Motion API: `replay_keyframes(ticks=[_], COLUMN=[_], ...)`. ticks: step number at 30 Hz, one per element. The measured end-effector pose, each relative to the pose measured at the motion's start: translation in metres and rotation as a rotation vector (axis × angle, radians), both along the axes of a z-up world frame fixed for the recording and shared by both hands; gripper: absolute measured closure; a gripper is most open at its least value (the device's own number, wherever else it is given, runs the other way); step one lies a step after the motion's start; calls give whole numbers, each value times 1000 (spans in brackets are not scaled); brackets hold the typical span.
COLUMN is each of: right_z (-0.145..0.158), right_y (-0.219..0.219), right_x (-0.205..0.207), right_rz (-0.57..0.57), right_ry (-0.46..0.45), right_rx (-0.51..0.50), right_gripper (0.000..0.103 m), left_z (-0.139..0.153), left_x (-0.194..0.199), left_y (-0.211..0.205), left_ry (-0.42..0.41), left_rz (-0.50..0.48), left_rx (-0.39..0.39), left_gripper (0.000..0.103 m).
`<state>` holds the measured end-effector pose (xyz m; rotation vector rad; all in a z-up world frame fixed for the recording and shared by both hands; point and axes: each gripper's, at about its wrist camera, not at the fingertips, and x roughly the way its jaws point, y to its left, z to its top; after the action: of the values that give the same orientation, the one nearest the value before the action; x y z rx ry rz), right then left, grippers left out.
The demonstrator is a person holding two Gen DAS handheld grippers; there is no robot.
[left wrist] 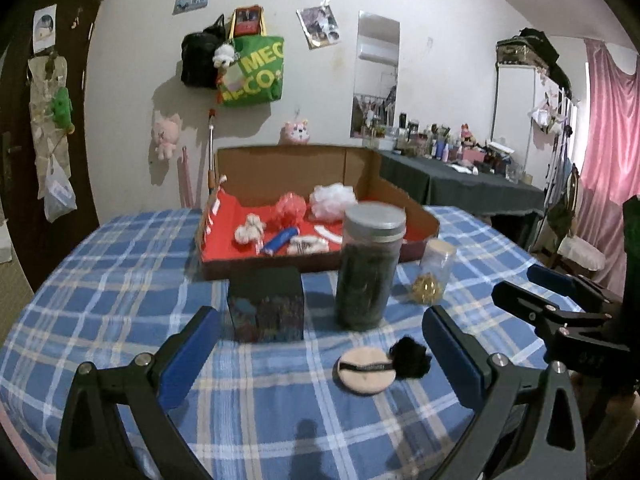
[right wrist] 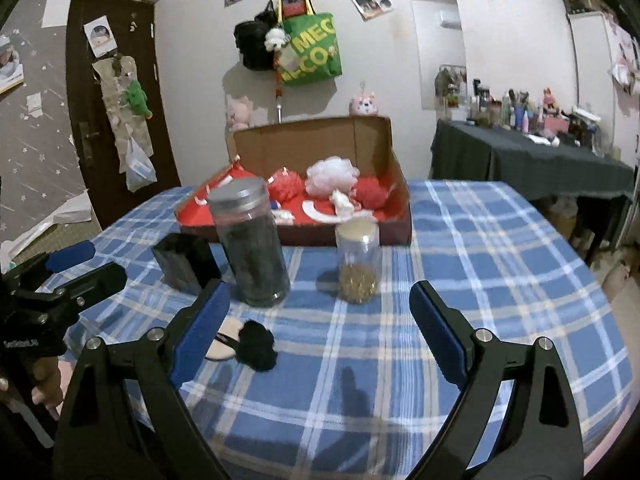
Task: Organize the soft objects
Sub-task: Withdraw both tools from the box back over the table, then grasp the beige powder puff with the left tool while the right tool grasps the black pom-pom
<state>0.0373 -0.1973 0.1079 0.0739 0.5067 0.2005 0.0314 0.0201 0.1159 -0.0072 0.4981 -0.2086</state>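
Note:
A round beige powder puff with a black strap lies on the checked tablecloth, touching a black fluffy pom-pom. Both sit just ahead of my open, empty left gripper, toward its right finger. In the right wrist view the puff and pom-pom lie beside my open, empty right gripper's left finger. A cardboard box with a red lining holds a white mesh sponge, a red one and other small soft items. The box also shows in the right wrist view.
A tall dark jar with a grey lid, a small jar with gold contents and a black box stand between the grippers and the cardboard box. The right gripper shows at the left view's right edge. A dark-clothed table stands behind.

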Motion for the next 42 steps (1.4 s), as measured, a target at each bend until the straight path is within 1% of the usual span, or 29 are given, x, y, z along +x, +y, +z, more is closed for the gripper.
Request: replay_keyframes(ticks=[3,6,14,25,29,33,34,37,40,42], right_z=[-13,-26,-43,-62,-64,-65,-65,-68,-72,-73], right_y=[1,0,3,4,8,9,9,8,8,10], right_x=[2,7,17,32,36,43,45,50,55,56], right_rz=[0,13,40,205,264,302,310,336,348,358], right_ry=[20,59,121,222,243,259,264,284,304,303], right_rx=[0,14,11,122,137,157,166,195,194,189], right_gripper=[11,11,11,11,11,11,12,22,26,33], left_z=[-12,-26,-51,-68,-72,-74,-75,-77,-79,-80], left_x=[1,5,19,35,41,43,44,47,53,57], left_y=[-1,-3,-8,-14,-16,-21,-23,-29,-31,-33], left_ry=[25,68,159,247,280,295,295,299,310,311], left_rz=[-5,-13,-29,-73,-95,-131,-138,-162,-177,-184], left_rx=[5,6,2,-4,-19,-19,-11,13,21,25], left_gripper=[0,0,0,0,0,4,6,11,15,18])
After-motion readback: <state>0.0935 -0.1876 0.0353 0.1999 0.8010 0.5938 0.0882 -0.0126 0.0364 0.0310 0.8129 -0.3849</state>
